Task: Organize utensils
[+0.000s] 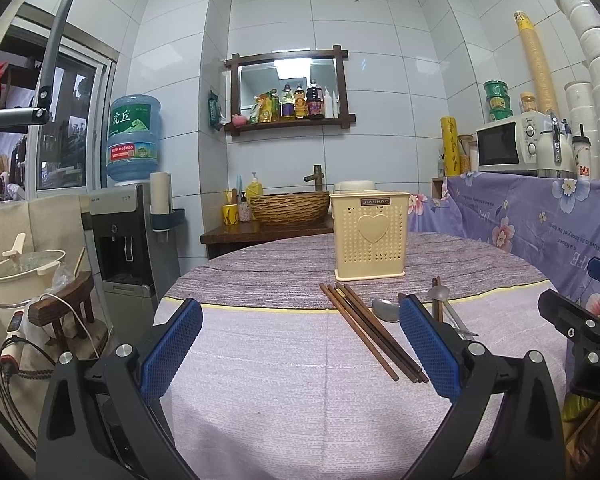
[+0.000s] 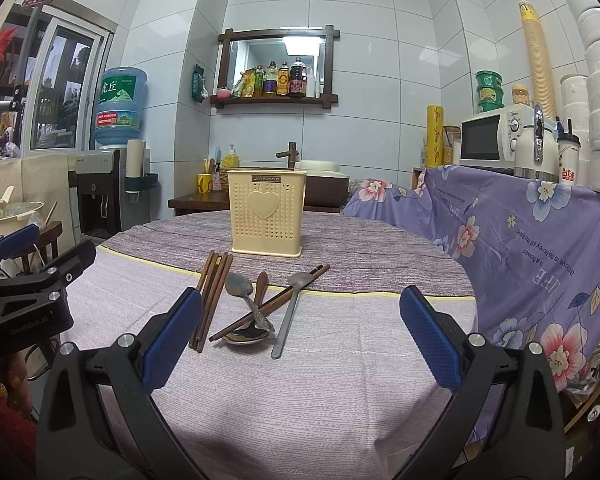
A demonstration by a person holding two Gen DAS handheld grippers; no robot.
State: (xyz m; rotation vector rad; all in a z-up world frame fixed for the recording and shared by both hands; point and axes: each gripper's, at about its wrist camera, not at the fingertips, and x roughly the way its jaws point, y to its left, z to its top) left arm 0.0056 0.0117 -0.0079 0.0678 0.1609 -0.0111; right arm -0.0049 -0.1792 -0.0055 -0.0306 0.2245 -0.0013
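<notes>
A cream perforated utensil holder (image 1: 370, 236) (image 2: 266, 216) with a heart on its front stands upright on the round table. In front of it lie a bundle of brown chopsticks (image 1: 368, 328) (image 2: 212, 292), metal spoons (image 1: 384, 310) (image 2: 240, 286), a long-handled metal spoon (image 2: 292, 308) and a crossing pair of chopsticks (image 2: 276, 304). My left gripper (image 1: 300, 344) hovers open over the cloth, left of the chopstick bundle, holding nothing. My right gripper (image 2: 300, 340) is open too, with the pile of spoons just ahead between its fingers' line. Each gripper shows at the edge of the other's view.
The table (image 1: 260, 400) wears a lilac cloth with a darker far half. A flowered purple cover (image 2: 540, 240) drapes a counter on the right, carrying a microwave (image 2: 488, 140) and stacked rolls. A water dispenser (image 1: 132, 216), a pot (image 1: 20, 276) and a wooden stool stand at the left.
</notes>
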